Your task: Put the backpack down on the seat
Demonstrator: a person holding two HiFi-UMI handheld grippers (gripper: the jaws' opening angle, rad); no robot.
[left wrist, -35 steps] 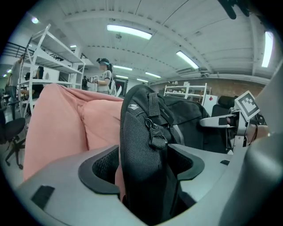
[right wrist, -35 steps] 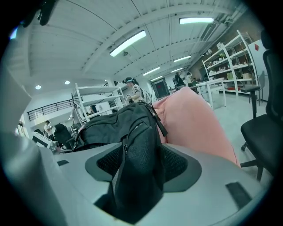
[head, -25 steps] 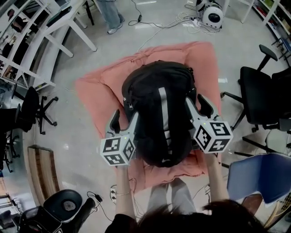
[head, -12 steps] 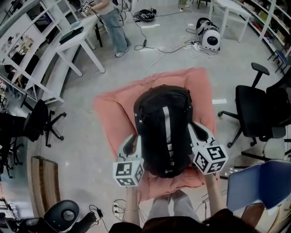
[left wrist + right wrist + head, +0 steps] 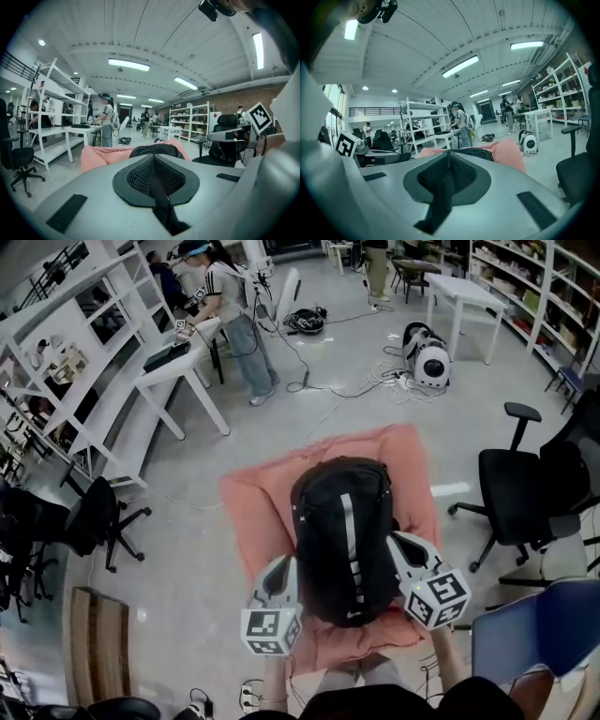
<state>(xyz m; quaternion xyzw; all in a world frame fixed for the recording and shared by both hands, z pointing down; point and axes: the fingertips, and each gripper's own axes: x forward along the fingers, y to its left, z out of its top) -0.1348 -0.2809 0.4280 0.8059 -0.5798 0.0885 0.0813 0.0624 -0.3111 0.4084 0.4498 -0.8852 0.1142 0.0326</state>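
The black backpack [image 5: 342, 535] with a grey stripe lies on the pink beanbag seat [image 5: 258, 512]. My left gripper [image 5: 284, 565] hovers at its lower left side and my right gripper [image 5: 399, 542] at its lower right. Neither touches the backpack as far as I can see. Both have just been closing, and nothing is between their jaws. In the left gripper view the shut left gripper [image 5: 153, 159] points over the backpack [image 5: 154, 150] and the seat [image 5: 101, 154]. The right gripper view shows the shut right gripper [image 5: 449, 157] before the backpack [image 5: 480, 152].
A black office chair [image 5: 511, 488] stands right of the seat and a blue chair [image 5: 539, 615] at the lower right. Another black chair [image 5: 89, 517] is at the left. A white table [image 5: 173, 371], a person [image 5: 230, 306], floor cables and a white round device [image 5: 431, 362] lie beyond.
Both grippers stood open along the backpack's sides; they have drawn back toward me and upward, and their jaws have shut. The backpack stays on the seat.
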